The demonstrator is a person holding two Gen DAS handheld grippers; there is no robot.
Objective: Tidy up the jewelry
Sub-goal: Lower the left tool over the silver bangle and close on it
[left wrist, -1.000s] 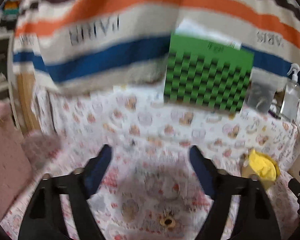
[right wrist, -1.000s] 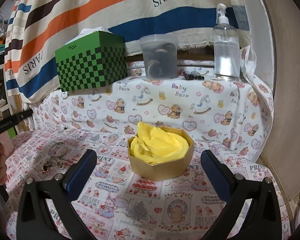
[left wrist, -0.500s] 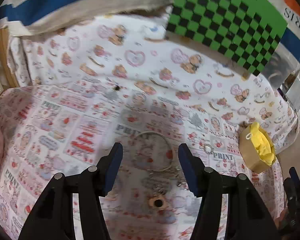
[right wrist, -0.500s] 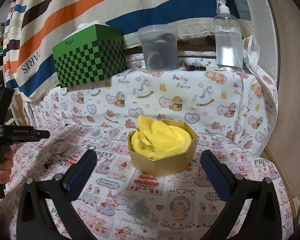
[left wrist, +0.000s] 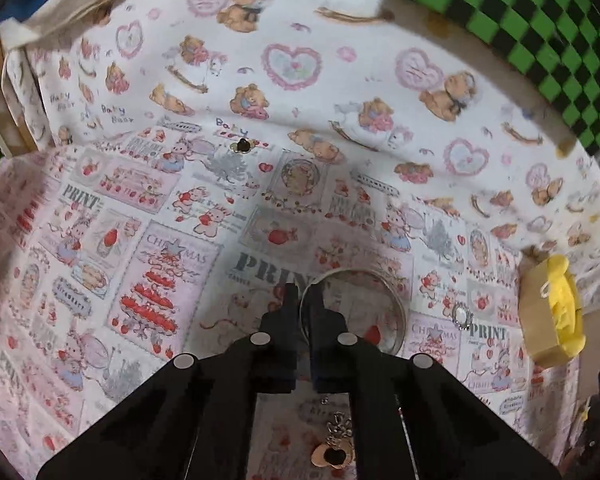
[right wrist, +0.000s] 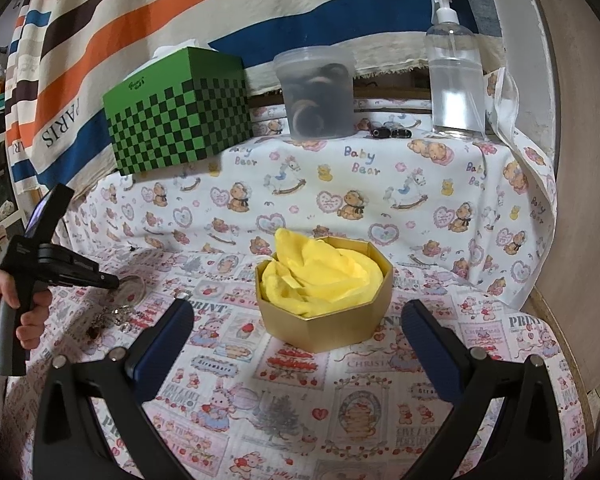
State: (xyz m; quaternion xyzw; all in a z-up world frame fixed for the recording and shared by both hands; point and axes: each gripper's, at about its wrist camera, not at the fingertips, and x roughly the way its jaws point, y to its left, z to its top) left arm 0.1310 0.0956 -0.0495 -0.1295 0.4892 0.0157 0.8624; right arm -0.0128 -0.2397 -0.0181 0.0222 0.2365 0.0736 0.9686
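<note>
My left gripper (left wrist: pixel 303 300) is shut on the near rim of a thin silver bangle (left wrist: pixel 384 288) that lies on the printed cloth. It also shows in the right wrist view (right wrist: pixel 114 281) at the bangle (right wrist: pixel 134 286). A gold clover pendant on a chain (left wrist: pixel 334 454) lies beneath the gripper. A ring (left wrist: pixel 460 316) lies right of the bangle, and a small black clover piece (left wrist: pixel 242 145) lies far back. My right gripper (right wrist: pixel 296 332) is open and empty in front of the gold octagonal box (right wrist: pixel 328 320) lined with yellow cloth.
A raised shelf behind holds a green checkered tissue box (right wrist: pixel 180 110), a clear tub (right wrist: pixel 316 92) and a spray bottle (right wrist: pixel 454 76). A striped cloth hangs behind. The gold box (left wrist: pixel 540 320) sits at the right in the left wrist view.
My left gripper has dropped toward the cloth and shut its jaws on the bangle's rim. The right gripper has stayed open in front of the gold box.
</note>
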